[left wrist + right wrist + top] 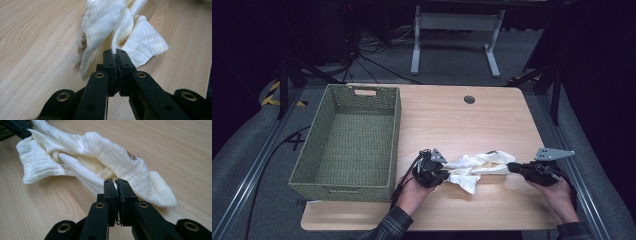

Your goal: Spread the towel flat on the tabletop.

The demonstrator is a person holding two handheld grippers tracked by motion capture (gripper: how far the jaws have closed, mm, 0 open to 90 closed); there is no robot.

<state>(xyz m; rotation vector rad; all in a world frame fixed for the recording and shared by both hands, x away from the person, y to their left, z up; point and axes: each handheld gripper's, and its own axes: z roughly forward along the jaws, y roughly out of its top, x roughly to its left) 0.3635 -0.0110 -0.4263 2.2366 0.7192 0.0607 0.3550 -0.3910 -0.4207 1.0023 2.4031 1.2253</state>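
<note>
Both grippers, left (443, 172) and right (511, 167), pinch the limp, light cloth (474, 167) (lower middle); edges grip best.

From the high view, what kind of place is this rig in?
Probably a lab or recording studio, not a home. The wooden table stands amid dark drapes, with loose cables on the grey floor, metal rails alongside, and hazard tape at a stand's foot.

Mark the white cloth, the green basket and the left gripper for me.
white cloth (472, 167): high view, on its bunched middle.
green basket (314, 131): high view, on its left wall.
left gripper (116, 53): left gripper view, at the tips of the jaws, shut on a fold of the cloth.
</note>
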